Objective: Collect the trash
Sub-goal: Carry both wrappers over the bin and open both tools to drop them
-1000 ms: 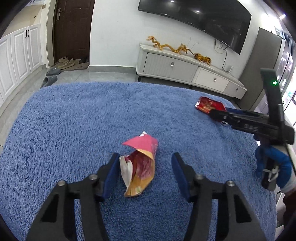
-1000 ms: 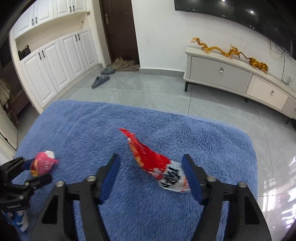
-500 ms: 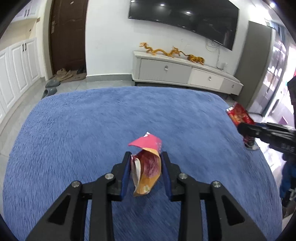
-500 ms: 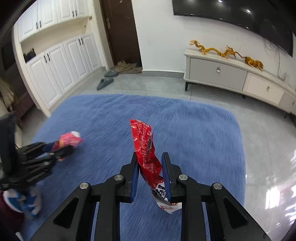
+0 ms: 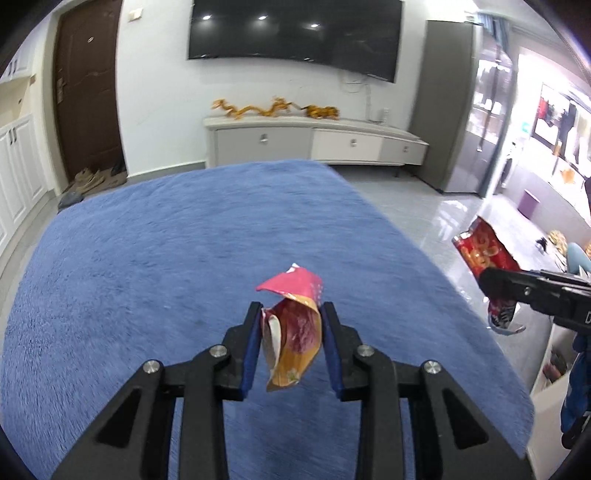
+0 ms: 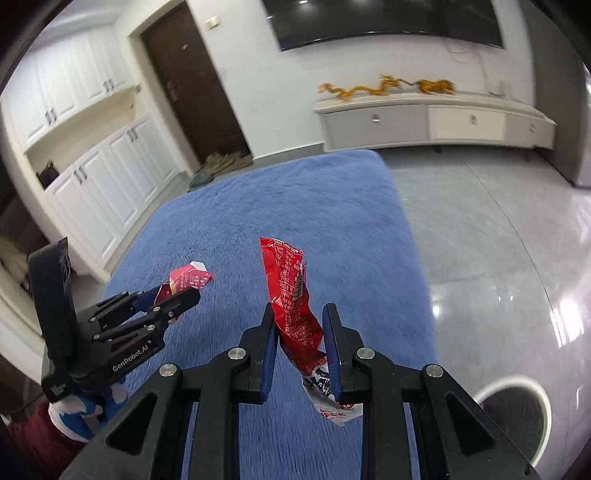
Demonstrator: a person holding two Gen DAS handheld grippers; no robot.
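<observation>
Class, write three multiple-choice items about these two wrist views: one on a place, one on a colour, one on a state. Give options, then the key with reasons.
1. Where is the dragon ornament?
A. on the rug
B. on the cabinet under the TV
C. by the door

2. What colour is the rug?
A. blue
B. green
C. grey

3. What is the state of the right claw?
A. open and empty
B. shut on a red wrapper
C. resting on the floor

Key:
1 B: the ornament lies along the top of the low cabinet below the TV.
2 A: the shaggy rug is blue in both views.
3 B: both pads press the red wrapper, which hangs clear of the rug; the left claw likewise grips a pink wrapper.
</observation>
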